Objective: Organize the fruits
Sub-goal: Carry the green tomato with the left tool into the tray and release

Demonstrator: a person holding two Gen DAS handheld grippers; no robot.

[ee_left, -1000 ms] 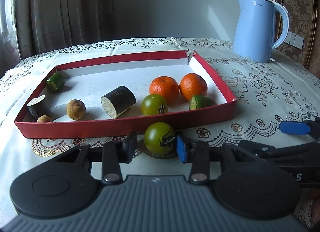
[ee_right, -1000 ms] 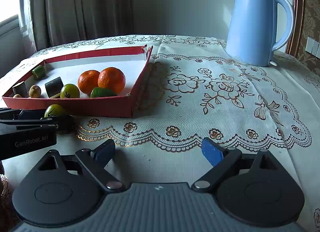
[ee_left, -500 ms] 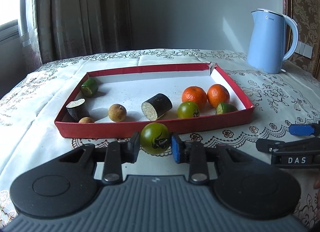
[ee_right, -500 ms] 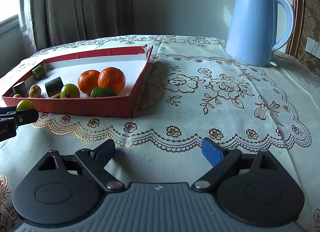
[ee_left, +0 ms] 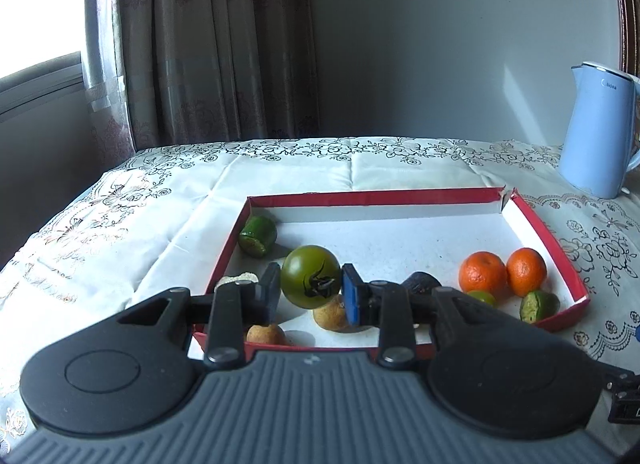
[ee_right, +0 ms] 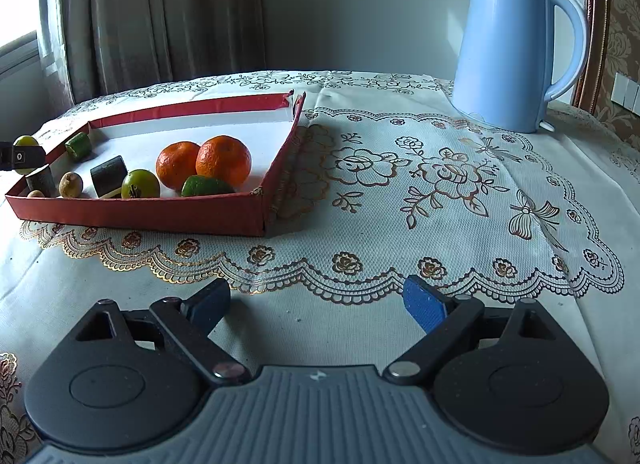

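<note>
My left gripper (ee_left: pixel 310 292) is shut on a green tomato (ee_left: pixel 310 276) and holds it in the air above the near left part of the red tray (ee_left: pixel 372 197). In the tray lie two oranges (ee_left: pixel 482 274), cut green pieces (ee_left: pixel 258 238), brown round fruits (ee_left: pixel 330 316), dark cut pieces (ee_left: pixel 420 284) and another green tomato (ee_right: pixel 140 183). My right gripper (ee_right: pixel 316 304) is open and empty over the tablecloth, right of the tray (ee_right: pixel 140 211). The left gripper with its tomato (ee_right: pixel 24 141) shows at the far left of the right wrist view.
A light blue electric kettle (ee_right: pixel 516 51) stands at the back right of the table; it also shows in the left wrist view (ee_left: pixel 596 131). A lace tablecloth (ee_right: pixel 440 183) covers the table. Curtains (ee_left: pixel 200 43) hang behind.
My left gripper has lifted the green tomato off the tablecloth and carried it up and over the tray's near left part. The right gripper has not moved.
</note>
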